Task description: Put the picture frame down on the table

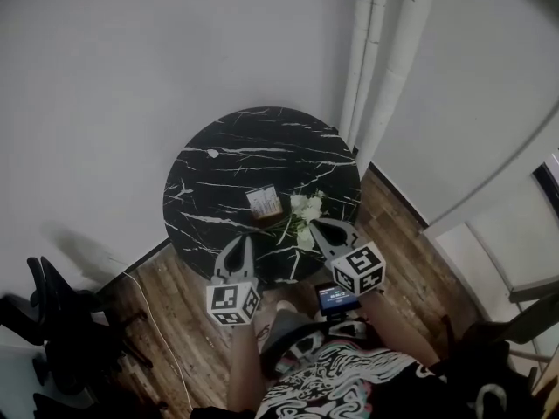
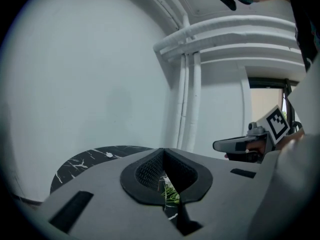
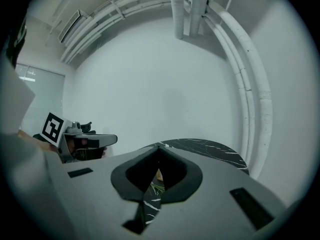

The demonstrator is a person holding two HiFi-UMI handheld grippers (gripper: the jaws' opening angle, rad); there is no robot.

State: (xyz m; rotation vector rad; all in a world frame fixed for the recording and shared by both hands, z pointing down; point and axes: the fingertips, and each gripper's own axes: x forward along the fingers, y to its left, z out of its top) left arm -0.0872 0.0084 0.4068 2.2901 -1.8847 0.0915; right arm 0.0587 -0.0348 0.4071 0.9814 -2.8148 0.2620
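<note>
A small wooden picture frame (image 1: 265, 205) stands near the front of the round black marble table (image 1: 227, 155). My left gripper (image 1: 240, 243) hovers over the table's near edge, left of the frame, shut and holding nothing. The right gripper (image 1: 325, 228) sits to the frame's right, by a bunch of white flowers (image 1: 304, 212), also shut and empty. In the left gripper view the jaws (image 2: 163, 151) meet with only green stems (image 2: 170, 193) showing through the gap. A sliver of the frame (image 3: 159, 174) shows past the jaws (image 3: 158, 146) in the right gripper view.
White pipes (image 1: 376, 68) run down the wall corner behind the table. A black chair (image 1: 61, 321) stands on the wooden floor at the left. A cable (image 1: 148, 312) trails across the floor.
</note>
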